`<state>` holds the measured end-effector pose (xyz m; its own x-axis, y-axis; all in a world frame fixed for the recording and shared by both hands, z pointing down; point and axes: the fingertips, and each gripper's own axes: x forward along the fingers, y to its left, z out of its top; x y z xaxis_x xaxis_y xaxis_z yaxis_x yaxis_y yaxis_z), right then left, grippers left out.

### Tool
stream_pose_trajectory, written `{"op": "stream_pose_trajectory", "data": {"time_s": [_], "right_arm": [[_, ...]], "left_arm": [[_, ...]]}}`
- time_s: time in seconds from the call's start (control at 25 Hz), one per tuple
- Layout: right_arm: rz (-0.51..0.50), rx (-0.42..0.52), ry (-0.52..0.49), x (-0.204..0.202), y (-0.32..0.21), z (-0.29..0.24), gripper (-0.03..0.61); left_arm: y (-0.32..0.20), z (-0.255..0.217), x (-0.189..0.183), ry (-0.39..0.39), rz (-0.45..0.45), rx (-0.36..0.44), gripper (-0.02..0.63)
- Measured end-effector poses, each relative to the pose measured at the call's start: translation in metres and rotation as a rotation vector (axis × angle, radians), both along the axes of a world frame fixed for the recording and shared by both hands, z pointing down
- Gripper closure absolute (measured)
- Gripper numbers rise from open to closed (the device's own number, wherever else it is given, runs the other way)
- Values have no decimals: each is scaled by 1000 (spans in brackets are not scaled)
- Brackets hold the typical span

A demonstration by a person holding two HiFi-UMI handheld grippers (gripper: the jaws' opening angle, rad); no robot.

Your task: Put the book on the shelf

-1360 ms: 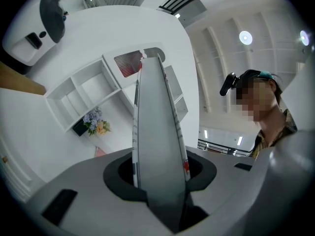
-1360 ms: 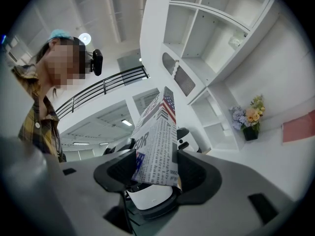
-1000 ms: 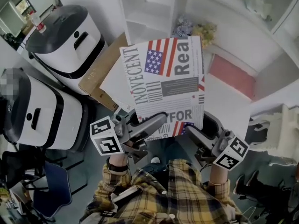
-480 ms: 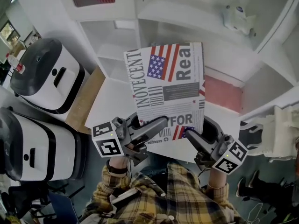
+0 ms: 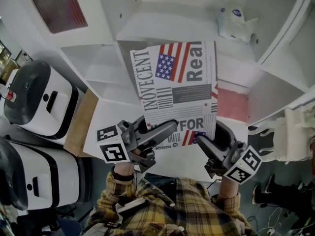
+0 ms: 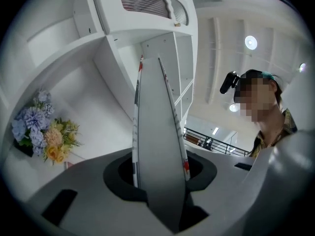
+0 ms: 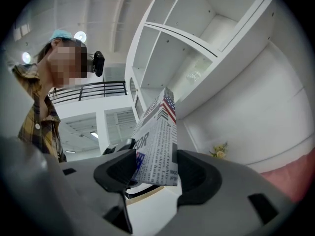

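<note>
The book point(image 5: 177, 92) has a newspaper-print cover with an American flag and stands upright in front of the white shelf unit point(image 5: 162, 26). My left gripper point(image 5: 165, 129) is shut on its lower left edge, and my right gripper point(image 5: 204, 141) is shut on its lower right corner. In the left gripper view the book point(image 6: 157, 146) rises edge-on from between the jaws of the left gripper point(image 6: 160, 173), toward a shelf divider point(image 6: 162, 48). In the right gripper view the book point(image 7: 157, 141) sits between the black pads of the right gripper point(image 7: 155, 168), with open shelf compartments point(image 7: 187, 38) behind it.
Two white and black machines point(image 5: 42, 102) stand at the left beside a wooden board point(image 5: 81, 124). A small white figure point(image 5: 236, 23) sits on a shelf at upper right. A pink panel point(image 5: 231, 104) lies behind the book. Flowers point(image 6: 42, 136) sit in a lower compartment.
The book, still held by both grippers, has risen toward the shelf. The view has tilted up: the machines slid left and down, and higher compartments came into sight.
</note>
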<state>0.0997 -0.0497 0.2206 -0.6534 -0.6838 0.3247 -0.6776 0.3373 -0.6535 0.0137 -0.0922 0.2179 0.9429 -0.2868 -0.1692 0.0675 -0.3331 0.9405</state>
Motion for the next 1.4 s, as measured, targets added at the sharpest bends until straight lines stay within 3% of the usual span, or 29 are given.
{"op": "stream_pose_trajectory", "data": {"time_s": [0.32, 0.52, 0.8, 0.92, 1.12, 1.4], "right_arm": [[-6, 15, -2, 1, 1, 0, 314], [-12, -9, -29, 1, 1, -1, 314], [-10, 35, -61, 2, -2, -1, 313], [1, 85, -60, 2, 0, -2, 313], [16, 276, -34, 6, -4, -1, 314], [46, 332, -14, 7, 0, -7, 316]], "left_arm": [[1, 0, 1, -7, -2, 4, 445], [2, -1, 0, -38, -7, -36, 445], [1, -3, 1, -89, 1, -22, 445], [3, -2, 1, -84, 6, -16, 445], [-3, 3, 4, -31, 7, 62, 445], [0, 4, 5, -35, 24, 1, 446]]}}
